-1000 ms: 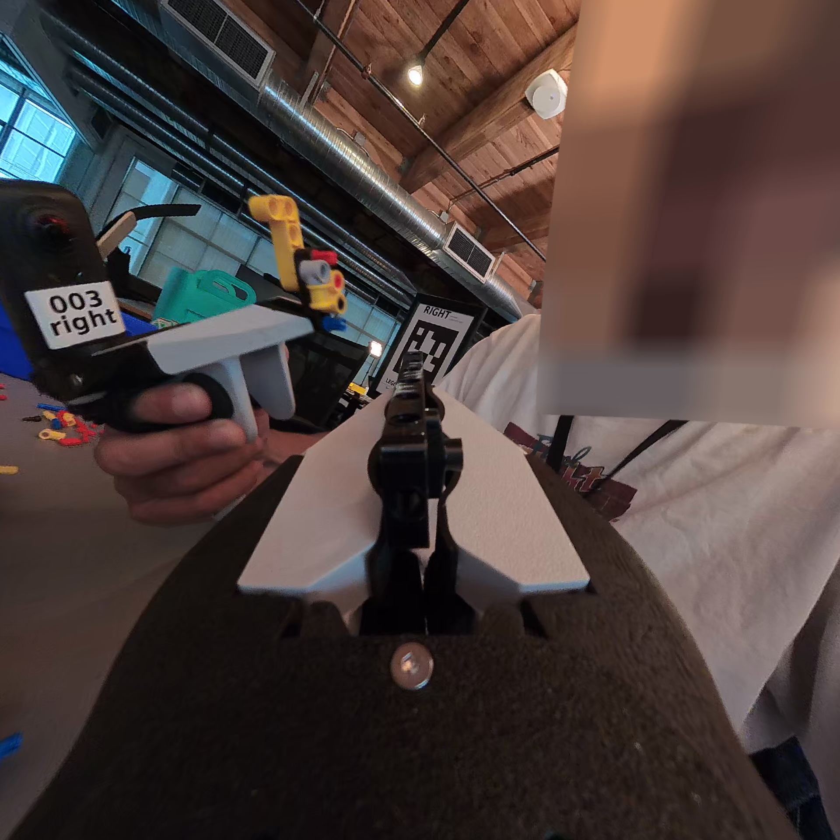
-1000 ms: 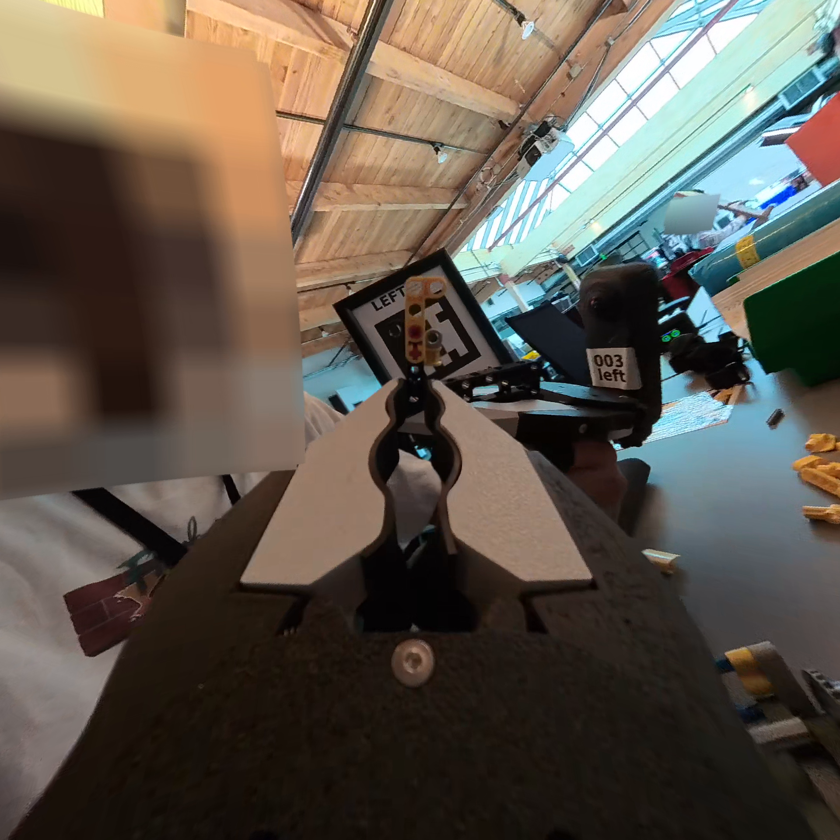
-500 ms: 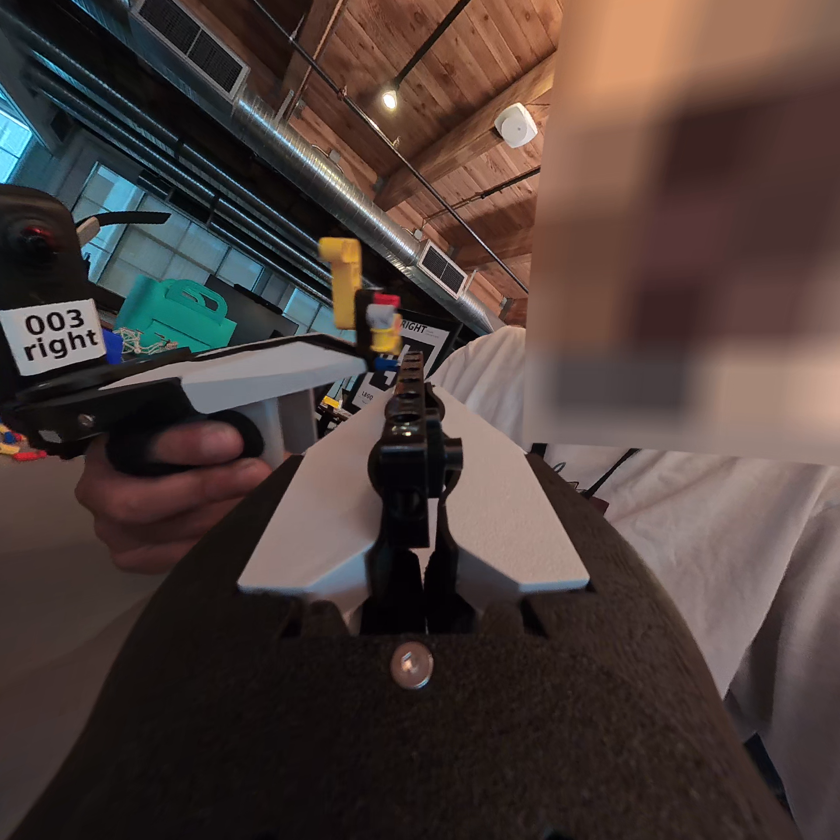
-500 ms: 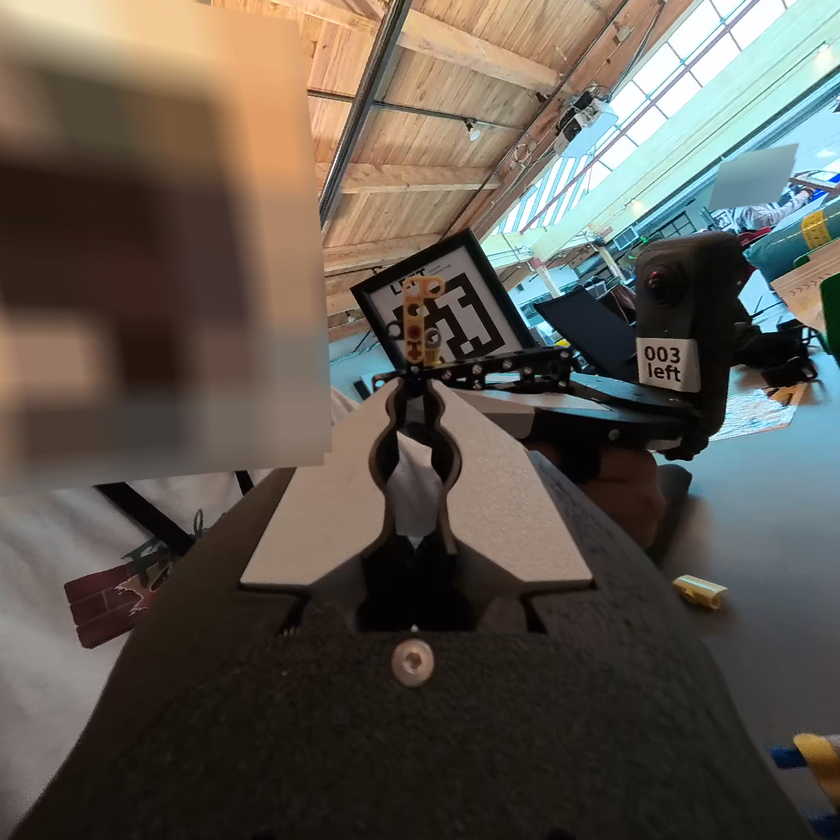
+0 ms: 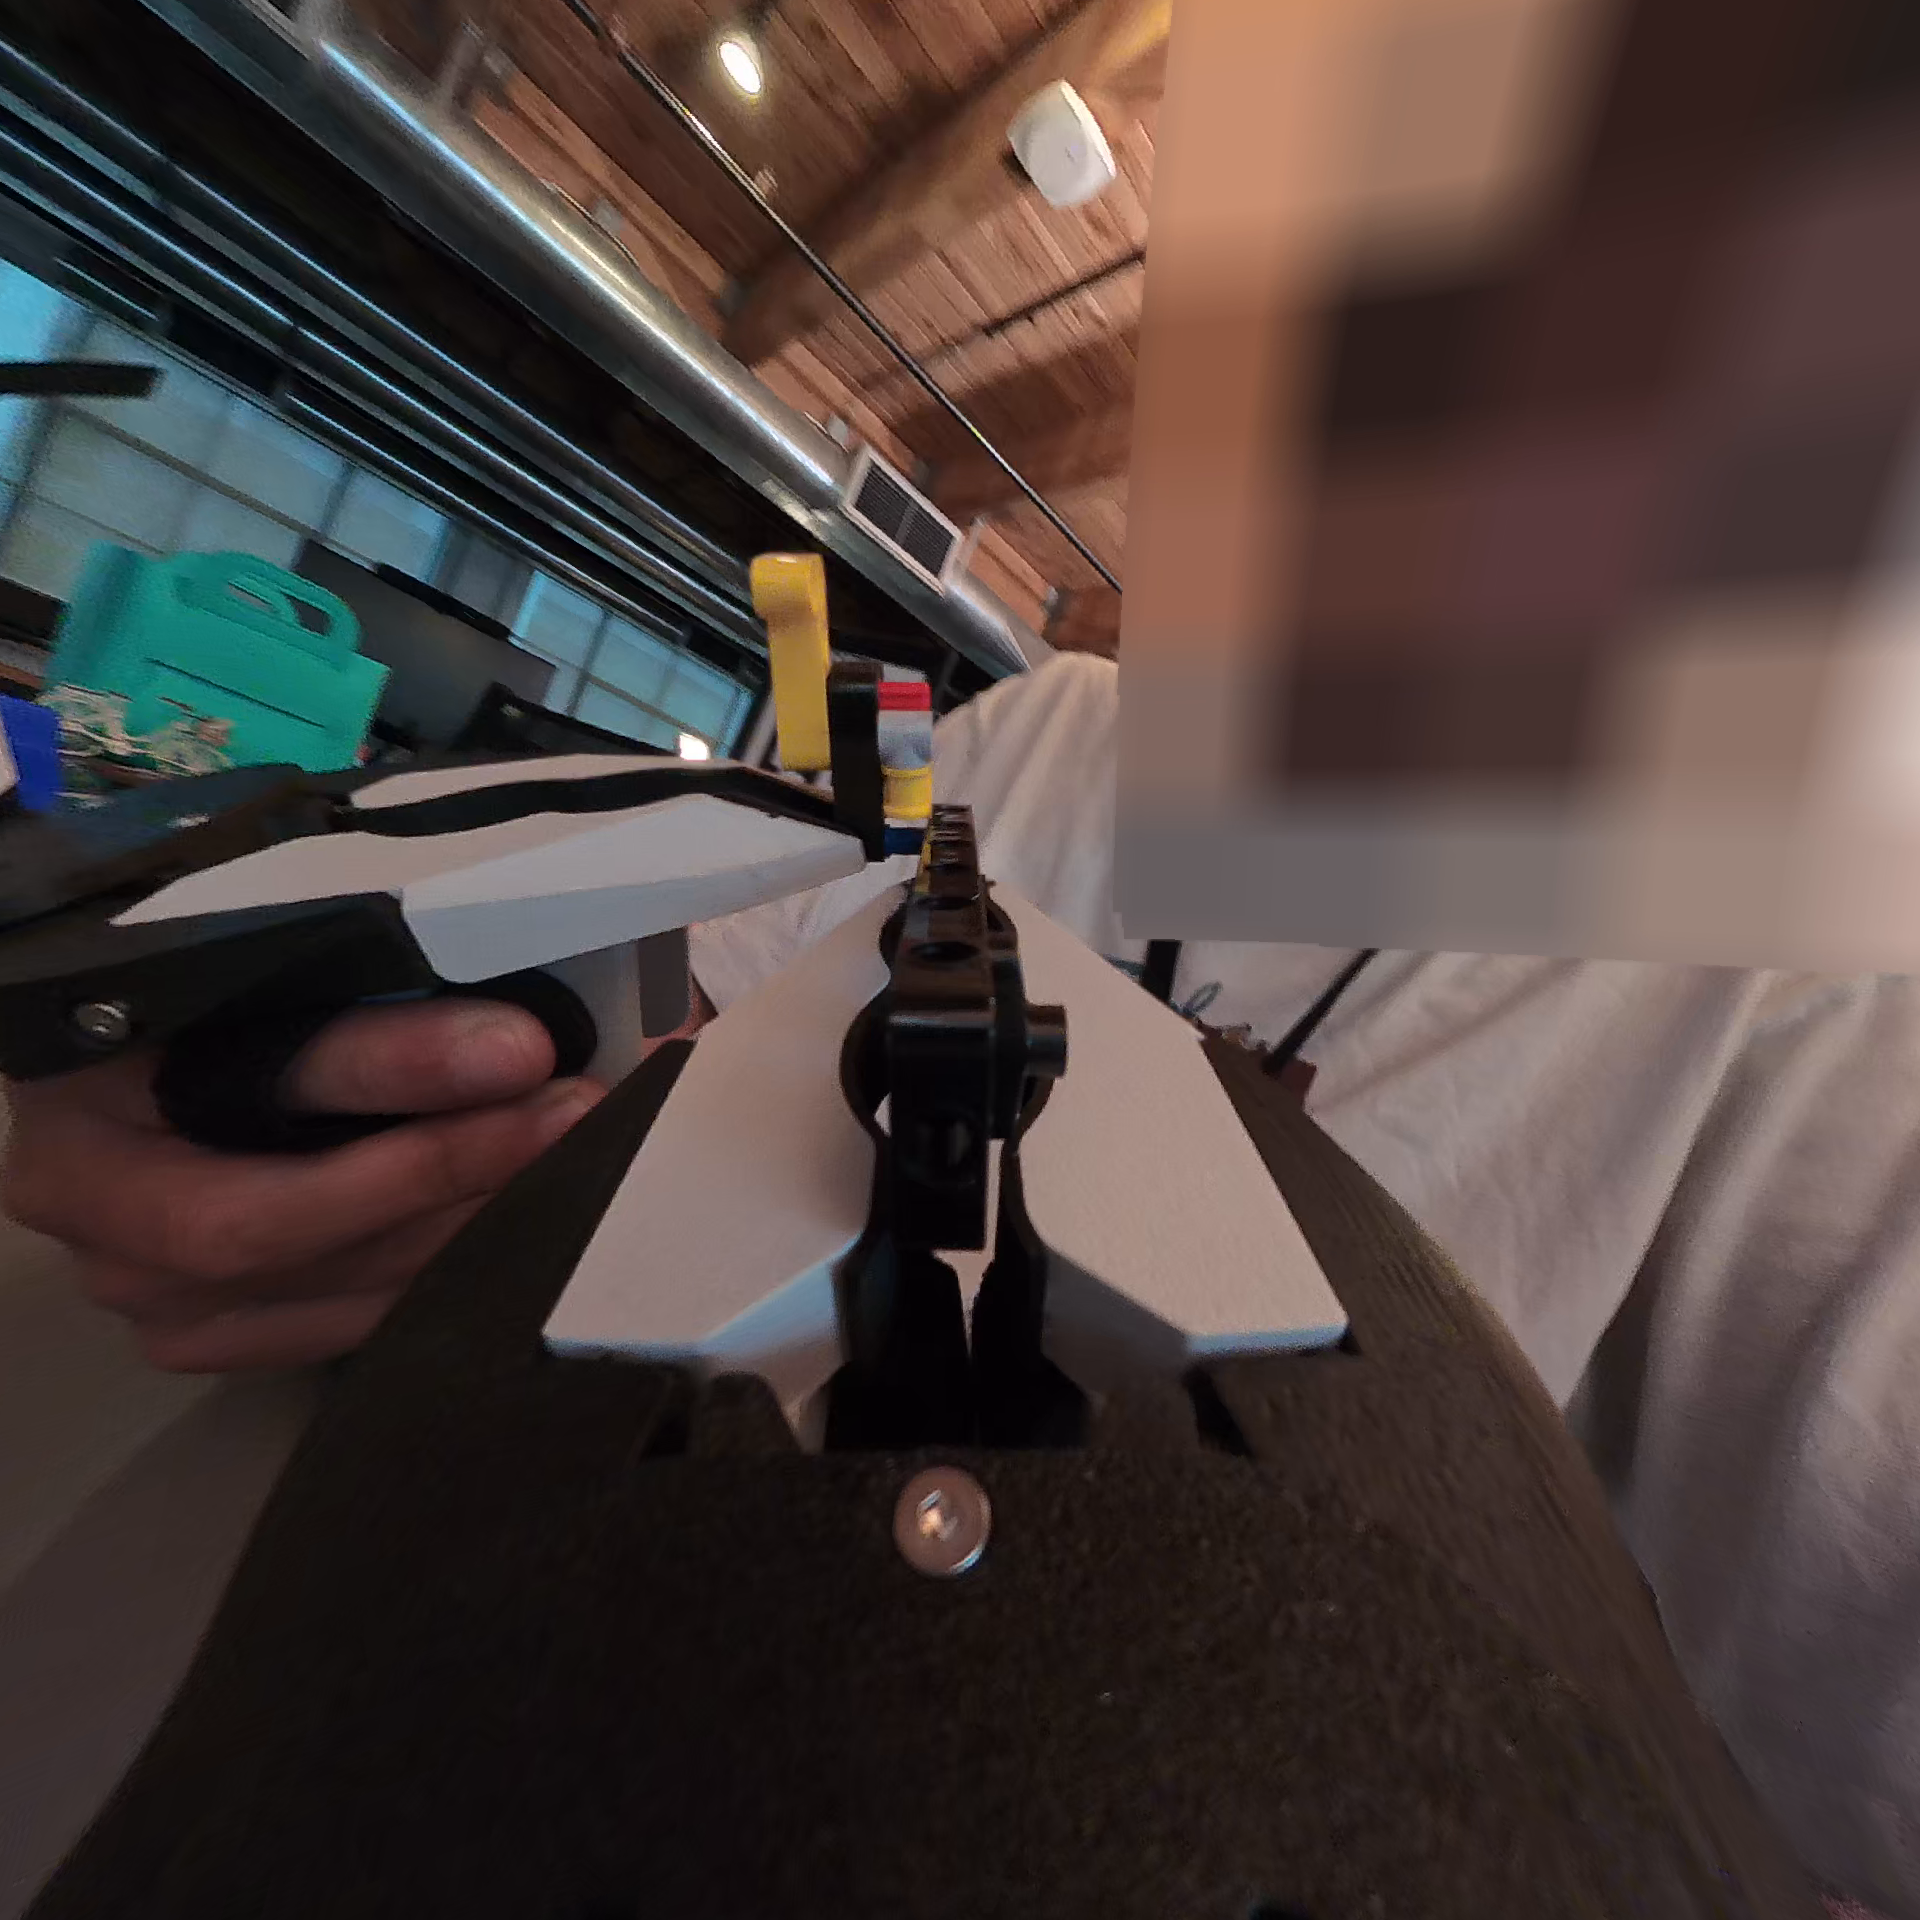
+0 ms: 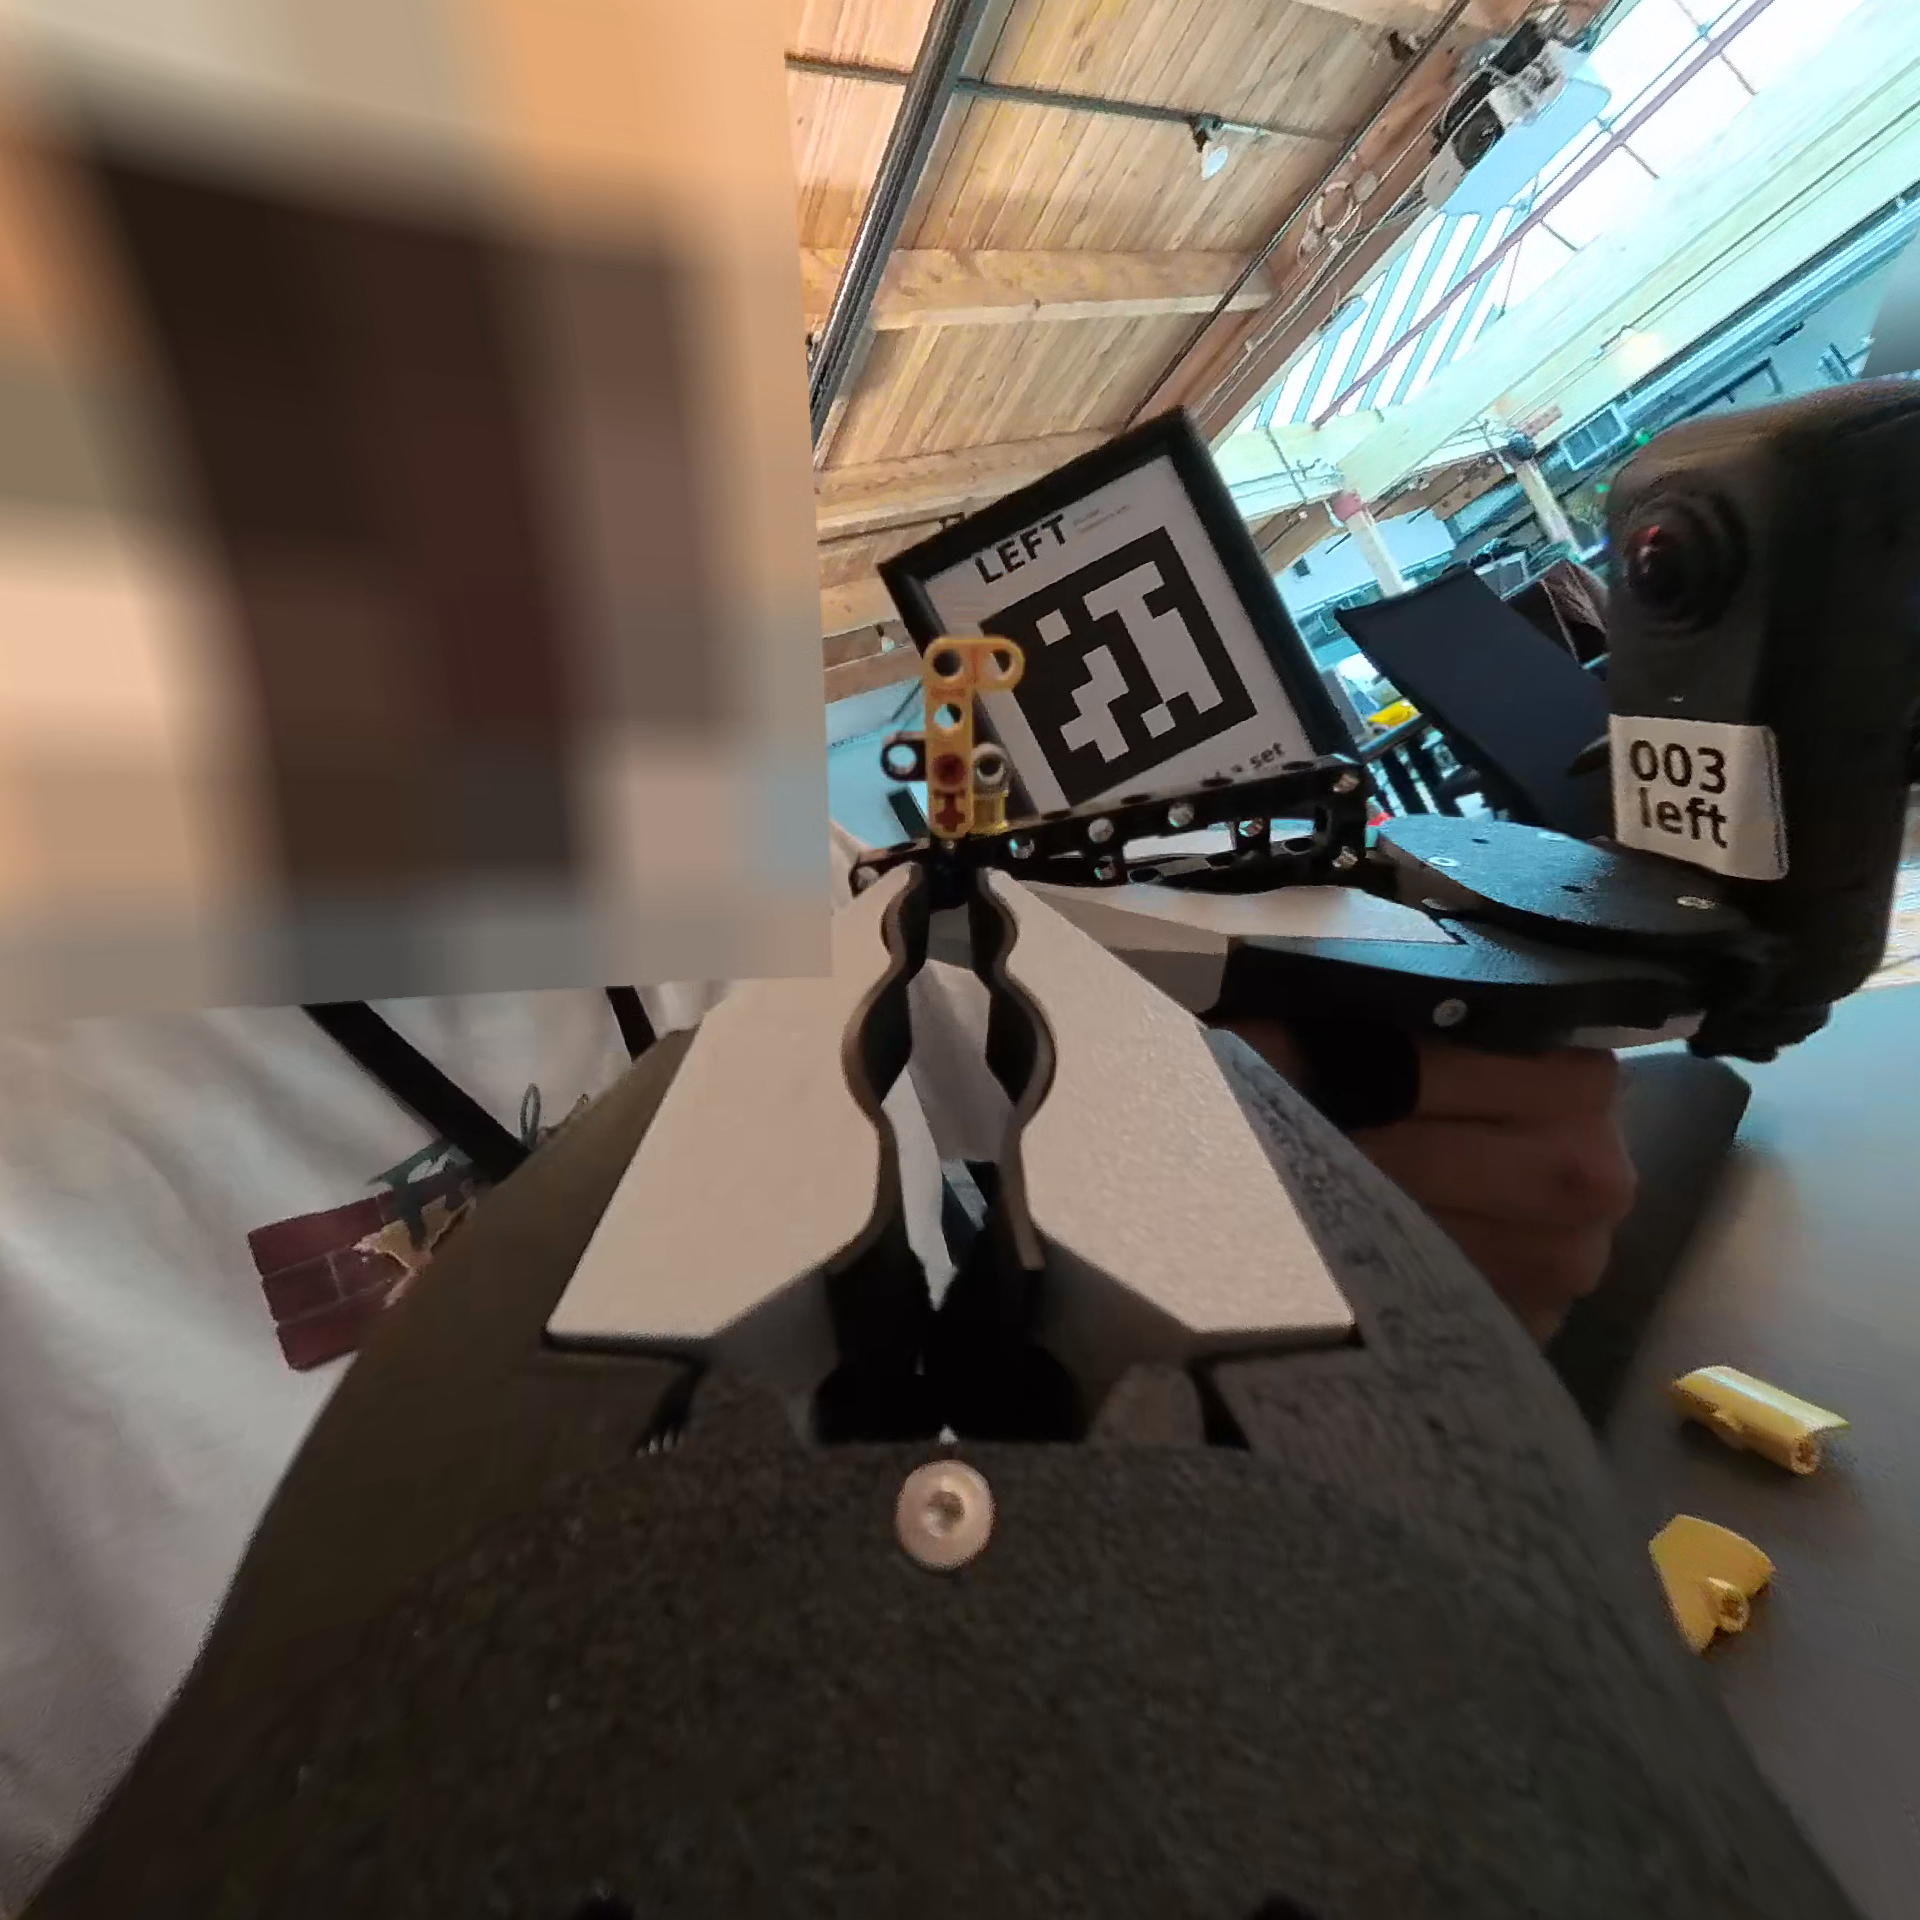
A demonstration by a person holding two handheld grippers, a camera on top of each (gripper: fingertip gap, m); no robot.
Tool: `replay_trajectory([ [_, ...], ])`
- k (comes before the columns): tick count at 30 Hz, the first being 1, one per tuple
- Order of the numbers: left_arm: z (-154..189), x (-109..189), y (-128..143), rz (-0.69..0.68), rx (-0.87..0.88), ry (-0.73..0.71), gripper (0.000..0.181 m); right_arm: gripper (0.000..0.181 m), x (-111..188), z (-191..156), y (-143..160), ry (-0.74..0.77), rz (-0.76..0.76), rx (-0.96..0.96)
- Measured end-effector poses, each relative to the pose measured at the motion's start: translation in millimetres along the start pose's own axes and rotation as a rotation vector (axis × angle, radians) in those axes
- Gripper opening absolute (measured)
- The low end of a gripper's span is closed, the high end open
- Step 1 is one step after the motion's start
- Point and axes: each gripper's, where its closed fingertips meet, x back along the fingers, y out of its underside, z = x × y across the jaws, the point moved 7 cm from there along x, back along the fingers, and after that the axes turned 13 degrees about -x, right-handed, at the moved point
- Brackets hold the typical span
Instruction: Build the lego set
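Up off the table, in front of the person's white shirt, both grippers meet tip to tip. By size, the left gripper comes first: its jaws are clamped on a long black beam with a row of holes, which juts forward from the tips and, in the right wrist view, lies nearly level. The right gripper comes in from the side, a hand on its grip; its tips are pinched on the base of a small yellow sub-assembly, an upright perforated beam with red and grey pins and a short black link. That piece stands at the far end of the black beam, touching or just short of it; which one I cannot tell.

The step looks like seating the small piece's pin into an end hole of the beam. To do it well, hold the beam rigid, square the pin to the hole, then push straight along the pin's axis so the piece does not rock in its shallow grip.

Smallest, two loose yellow parts lie on the table beside the right gripper.
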Motion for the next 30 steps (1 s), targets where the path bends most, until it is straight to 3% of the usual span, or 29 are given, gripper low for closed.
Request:
replay_trajectory([
  [1,2.2,-1.6,1.4,-0.013,-0.005,0.017,0.009,0.007,-2.5,-1.8,1.6,0.004,-0.019,0.014],
  [10,12.8,-10.3,11.8,-0.106,-0.016,0.11,0.009,0.007,-16.5,-19.5,15.4,0.132,-0.165,0.22],
  [17,11.6,-11.4,14.2,-0.112,-0.005,0.113,0.01,0.007,-20.7,-24.6,19.8,0.162,-0.121,0.315],
  [30,14.1,-13.1,18.4,-0.124,0.058,0.192,0.008,0.007,-19.6,-24.5,29.6,0.237,-0.234,0.306],
])
